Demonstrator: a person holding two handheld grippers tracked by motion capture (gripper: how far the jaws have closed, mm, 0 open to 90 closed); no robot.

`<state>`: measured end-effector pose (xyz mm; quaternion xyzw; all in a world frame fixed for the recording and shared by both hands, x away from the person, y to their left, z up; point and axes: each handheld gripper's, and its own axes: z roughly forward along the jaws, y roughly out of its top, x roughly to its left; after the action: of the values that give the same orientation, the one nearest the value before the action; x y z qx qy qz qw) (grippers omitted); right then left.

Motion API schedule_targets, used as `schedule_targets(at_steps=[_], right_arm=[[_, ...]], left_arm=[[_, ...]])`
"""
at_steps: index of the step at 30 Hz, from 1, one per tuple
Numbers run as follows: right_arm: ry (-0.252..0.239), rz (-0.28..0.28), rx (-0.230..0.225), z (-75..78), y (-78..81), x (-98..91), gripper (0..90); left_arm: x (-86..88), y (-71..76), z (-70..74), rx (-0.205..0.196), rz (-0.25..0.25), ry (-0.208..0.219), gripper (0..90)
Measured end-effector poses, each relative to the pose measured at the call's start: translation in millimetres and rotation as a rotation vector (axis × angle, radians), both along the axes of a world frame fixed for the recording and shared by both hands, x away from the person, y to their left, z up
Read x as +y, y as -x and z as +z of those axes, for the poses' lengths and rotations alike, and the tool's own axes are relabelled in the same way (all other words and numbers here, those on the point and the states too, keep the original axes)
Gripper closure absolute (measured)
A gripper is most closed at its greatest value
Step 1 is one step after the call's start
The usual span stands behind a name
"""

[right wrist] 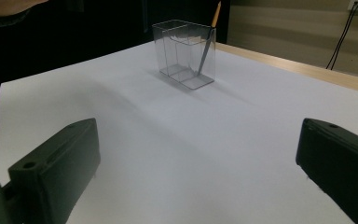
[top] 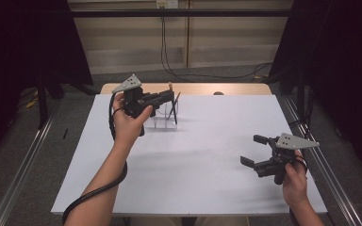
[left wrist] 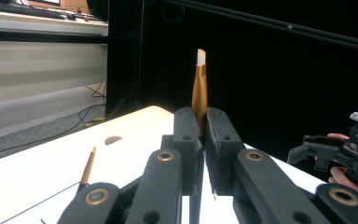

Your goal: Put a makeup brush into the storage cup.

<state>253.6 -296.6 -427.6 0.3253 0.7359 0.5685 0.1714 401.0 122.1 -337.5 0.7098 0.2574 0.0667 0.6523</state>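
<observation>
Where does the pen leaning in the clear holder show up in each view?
High view: the leaning pen is at upper centre, in the clear holder.
Left gripper view: lower left, gold tip up.
Right gripper view: top centre, against the holder's right wall.
Shared landmark: the white sheet under everything.

Colours at the table — mostly black, white, gold

The left gripper (left wrist: 199,140) was matt black with brass-coloured pivot rings; the pen (left wrist: 199,88) between its jaws was golden-brown with a pale, whitish tip. A second pen (right wrist: 207,46) had a dark grey shaft and a tan-gold top. The holder (right wrist: 182,53) was clear, colourless plastic. The table (top: 207,155) was plain white, unpatterned, with a light wood edge at the far side. The right gripper (top: 253,149) was black — its top plate pale grey.
</observation>
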Motion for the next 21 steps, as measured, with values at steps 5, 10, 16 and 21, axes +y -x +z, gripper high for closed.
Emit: schedule_targets(at_steps=[5,10,16,21], right_arm=[[-0.002,0.003,-0.003,0.3,0.4,0.0,0.0],[-0.002,0.004,-0.005,0.6,0.8,-0.2,0.0],[0.000,0.005,-0.008,0.8,1.0,0.5,0.0],[0.001,0.011,-0.012,0.8,1.4,0.2,0.0]], left_arm=[[-0.3,-3.1,3.0,-0.004,0.007,-0.011,83.8],[0.4,-6.2,4.2,-0.002,0.022,-0.007,83.8],[0.4,-13.4,7.3,-0.006,0.052,-0.023,83.8],[0.5,-18.0,8.2,-0.009,0.071,-0.033,83.8]])
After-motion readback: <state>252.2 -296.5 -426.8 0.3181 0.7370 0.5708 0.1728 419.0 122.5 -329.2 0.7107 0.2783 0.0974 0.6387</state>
